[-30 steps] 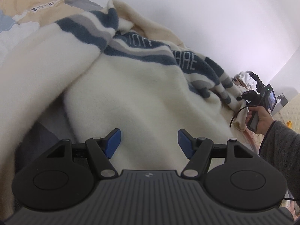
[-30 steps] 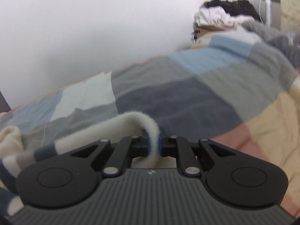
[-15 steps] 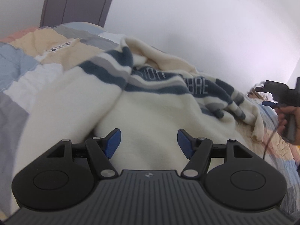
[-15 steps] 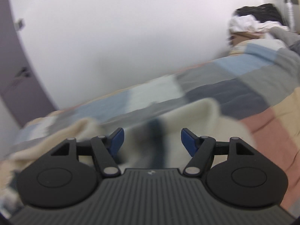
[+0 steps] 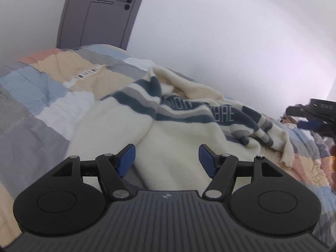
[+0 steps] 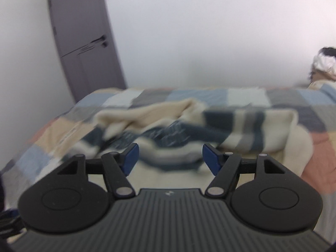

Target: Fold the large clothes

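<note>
Let go of the sleeve a moment ago: right gripper (image 6: 169, 157) now spread, empty, pulled back. Left gripper (image 5: 166, 159) spread, empty too. Sweater (image 5: 180, 130) half-folded, rumpled on quilt (image 5: 42, 96). Next: regrasp near hem, fold toward far side.

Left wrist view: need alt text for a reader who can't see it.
The left gripper hangs open and empty over a rumpled cream sweater with navy and grey stripes, lying on a patchwork quilt. Behind stand a white wall and a grey door; the right gripper shows at the right edge.
</note>
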`<state>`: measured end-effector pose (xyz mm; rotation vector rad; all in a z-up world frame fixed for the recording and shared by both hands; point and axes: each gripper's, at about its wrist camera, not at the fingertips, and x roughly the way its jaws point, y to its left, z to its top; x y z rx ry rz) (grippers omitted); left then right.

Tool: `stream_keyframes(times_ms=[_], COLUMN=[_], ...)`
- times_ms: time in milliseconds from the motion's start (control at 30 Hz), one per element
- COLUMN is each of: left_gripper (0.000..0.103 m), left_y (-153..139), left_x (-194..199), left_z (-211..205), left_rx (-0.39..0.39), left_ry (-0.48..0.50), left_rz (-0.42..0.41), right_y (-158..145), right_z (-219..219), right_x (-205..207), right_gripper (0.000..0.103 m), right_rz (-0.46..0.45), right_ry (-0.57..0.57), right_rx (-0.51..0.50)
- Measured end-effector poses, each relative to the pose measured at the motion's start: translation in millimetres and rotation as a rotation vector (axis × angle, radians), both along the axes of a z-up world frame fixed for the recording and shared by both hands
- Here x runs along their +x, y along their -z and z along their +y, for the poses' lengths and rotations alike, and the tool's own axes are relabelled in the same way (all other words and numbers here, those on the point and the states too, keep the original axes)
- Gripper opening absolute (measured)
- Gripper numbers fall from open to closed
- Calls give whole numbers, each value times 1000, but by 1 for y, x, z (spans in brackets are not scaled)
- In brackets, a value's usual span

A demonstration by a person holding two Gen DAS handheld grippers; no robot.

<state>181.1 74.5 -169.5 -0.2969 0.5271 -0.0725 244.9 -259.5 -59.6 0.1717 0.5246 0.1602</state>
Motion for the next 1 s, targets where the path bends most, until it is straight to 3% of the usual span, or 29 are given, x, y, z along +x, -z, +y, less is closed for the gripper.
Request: stream_keyframes(times_ms=[200,433,600,733,833,900,933,1000], left_gripper=[72,72,72,71,62,50,37,25], left_y=[4,22,41,61,66,67,68,67], left_x=[1,17,34,43,46,51,54,63], left_z=[8,-1,-1,-5,7,20,27,39], left_rx=[61,165,288,462,530,520,503,488], left_ry=[-54,-79,-116,-149,-215,-226,-211,-189], left_rz=[44,105,175,236,250,271,290,324], right_y=[14,46,71,83,92,98,100,103], right_z=[35,37,33,35,37,36,35,33], right_x=[-42,-78,-70,-54,-41,-35,-33,-29], right_gripper=[69,69,70,69,69,69,69,69], right_rz=[49,53,115,145,157,173,180,188], right_ry=[-64,-70,-77,-79,-73,-68,-66,-60], right_rx=[75,106,88,94,77,87,94,103])
